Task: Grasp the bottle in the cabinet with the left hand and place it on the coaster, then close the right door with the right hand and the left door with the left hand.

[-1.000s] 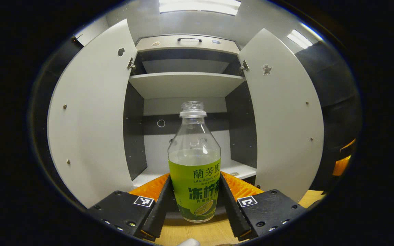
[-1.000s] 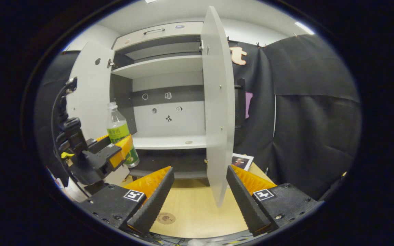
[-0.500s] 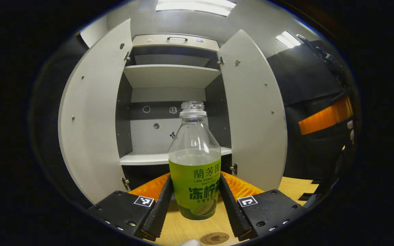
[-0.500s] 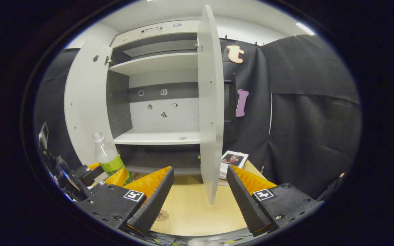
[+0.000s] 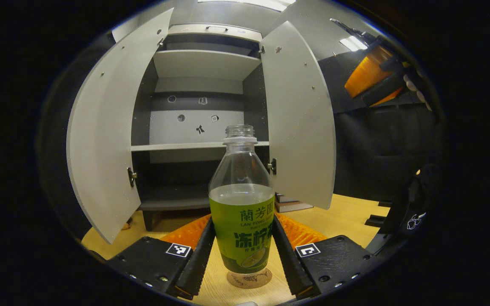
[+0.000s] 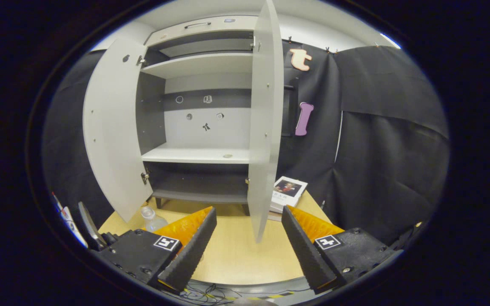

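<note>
The left claw (image 5: 243,248), clamped on the clear green-labelled plastic bottle (image 5: 241,204), sets it upright over the round cork coaster (image 5: 249,279) for release, while the right claw (image 6: 248,238) gapes empty.

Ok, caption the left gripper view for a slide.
Left gripper holds the bottle upright over the coaster, both cabinet doors open behind.

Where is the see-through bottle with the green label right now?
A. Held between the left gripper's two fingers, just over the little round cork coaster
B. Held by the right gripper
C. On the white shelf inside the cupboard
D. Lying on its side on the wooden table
A: in the left gripper view, the clear plastic bottle with the green label stands upright between the left gripper's fingers, its base at the round cork coaster on the wooden table.
</note>
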`<action>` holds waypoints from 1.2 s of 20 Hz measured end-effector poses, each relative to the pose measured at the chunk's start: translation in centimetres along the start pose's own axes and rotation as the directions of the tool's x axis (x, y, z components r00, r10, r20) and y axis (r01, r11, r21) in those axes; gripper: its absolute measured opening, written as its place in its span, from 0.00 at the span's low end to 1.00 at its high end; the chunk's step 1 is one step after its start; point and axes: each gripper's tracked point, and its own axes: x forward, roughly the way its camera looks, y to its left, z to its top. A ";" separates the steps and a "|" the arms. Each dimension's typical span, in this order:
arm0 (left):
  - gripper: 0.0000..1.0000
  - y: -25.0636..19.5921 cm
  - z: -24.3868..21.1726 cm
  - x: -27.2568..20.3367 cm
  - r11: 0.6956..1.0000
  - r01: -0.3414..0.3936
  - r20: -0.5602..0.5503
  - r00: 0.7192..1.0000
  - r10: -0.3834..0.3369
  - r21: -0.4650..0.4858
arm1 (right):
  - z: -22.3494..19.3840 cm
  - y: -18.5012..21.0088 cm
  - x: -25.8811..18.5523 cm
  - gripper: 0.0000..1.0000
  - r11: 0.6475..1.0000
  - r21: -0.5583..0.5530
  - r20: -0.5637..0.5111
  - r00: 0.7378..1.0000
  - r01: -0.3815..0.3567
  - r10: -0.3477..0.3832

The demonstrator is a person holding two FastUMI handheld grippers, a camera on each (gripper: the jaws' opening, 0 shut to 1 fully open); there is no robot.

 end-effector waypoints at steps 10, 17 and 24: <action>0.74 -0.1 -6.0 2.1 0.999 0.017 -0.003 1.000 -0.017 -0.042 | -0.8 -1.2 -0.9 1.00 0.996 -0.080 -0.033 0.999 0.033 -0.035; 0.74 -0.6 -7.5 2.2 0.999 0.025 0.022 0.999 -0.024 -0.033 | -1.9 -1.4 -1.6 1.00 0.993 -0.108 -0.092 0.994 0.045 -0.055; 0.96 -0.7 -6.0 1.6 0.999 0.010 0.035 0.999 -0.012 0.046 | -2.0 -0.6 -1.2 1.00 0.994 -0.108 -0.090 0.996 0.018 -0.028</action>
